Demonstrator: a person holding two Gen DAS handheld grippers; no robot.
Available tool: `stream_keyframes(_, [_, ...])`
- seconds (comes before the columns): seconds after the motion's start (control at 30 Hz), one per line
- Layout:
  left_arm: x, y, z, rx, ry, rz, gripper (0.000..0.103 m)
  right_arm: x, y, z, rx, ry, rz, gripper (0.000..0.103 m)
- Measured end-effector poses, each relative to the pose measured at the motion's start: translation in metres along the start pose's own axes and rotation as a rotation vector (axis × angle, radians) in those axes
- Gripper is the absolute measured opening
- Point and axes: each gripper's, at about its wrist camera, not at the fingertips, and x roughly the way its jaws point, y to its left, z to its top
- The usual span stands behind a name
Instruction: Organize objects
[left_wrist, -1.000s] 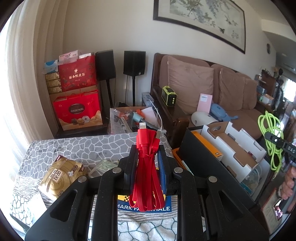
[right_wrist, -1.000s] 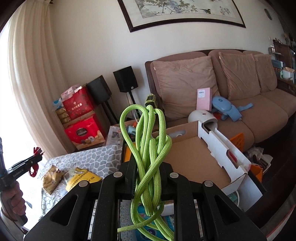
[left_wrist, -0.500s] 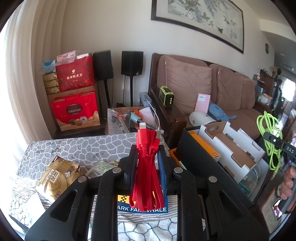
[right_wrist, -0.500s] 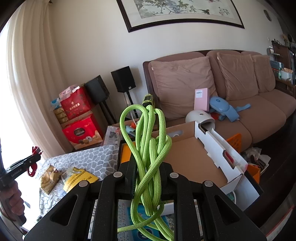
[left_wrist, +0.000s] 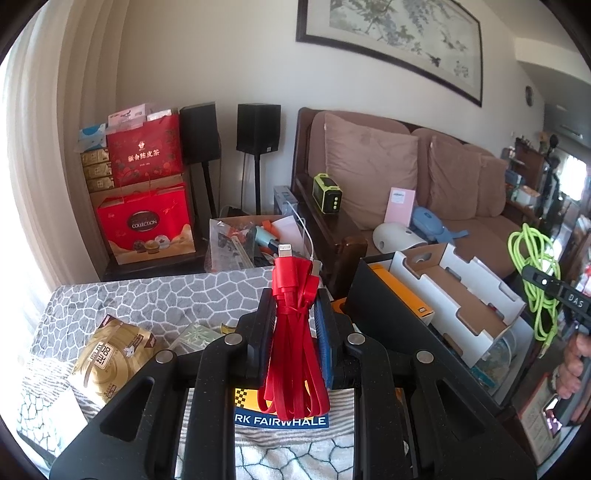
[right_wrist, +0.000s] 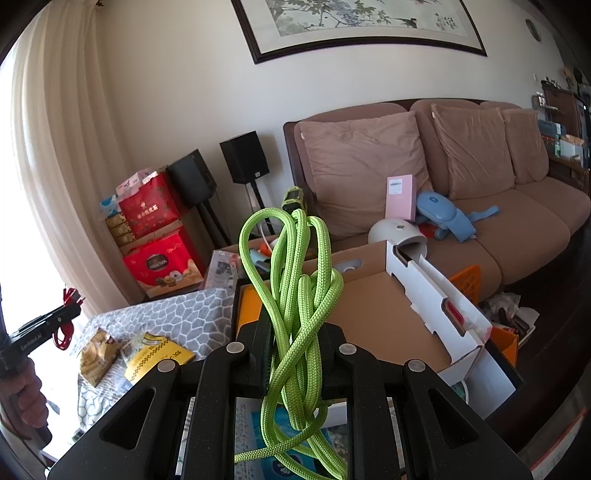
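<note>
My left gripper (left_wrist: 295, 314) is shut on a bundled flat red cable (left_wrist: 293, 332) with a white plug at its top, held upright above the grey patterned table (left_wrist: 155, 295). My right gripper (right_wrist: 295, 332) is shut on a coiled bright green cord (right_wrist: 295, 295), held above an open cardboard box (right_wrist: 388, 321). The right gripper with the green cord also shows at the right of the left wrist view (left_wrist: 535, 280). The left gripper with the red cable shows at the left of the right wrist view (right_wrist: 62, 321).
A gold snack packet (left_wrist: 107, 358) and a yellow packet (right_wrist: 159, 358) lie on the table. A white-edged cardboard box (left_wrist: 461, 291) stands to the right. A brown sofa (right_wrist: 480, 206), speakers (left_wrist: 258, 127) and red gift bags (left_wrist: 144, 225) are behind.
Both grippers have drifted slightly, still holding their cables; the room shifts a little left in both views. The grips have not changed.
</note>
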Motion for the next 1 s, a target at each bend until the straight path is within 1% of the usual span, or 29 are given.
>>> stream_keyframes(0.53, [0.002, -0.018, 0.006, 0.025, -0.014, -0.034, 0.019, -0.003, -0.004, -0.002, 0.0, 0.001, -0.015, 0.016])
stream_keyframes(0.63, [0.004, -0.02, 0.006, 0.028, -0.012, -0.037, 0.019, -0.003, -0.004, -0.001, -0.001, 0.002, -0.028, 0.016])
stream_keyframes(1.0, [0.009, -0.032, 0.008, 0.037, -0.011, -0.058, 0.019, -0.004, -0.009, 0.0, 0.011, 0.002, -0.034, 0.016])
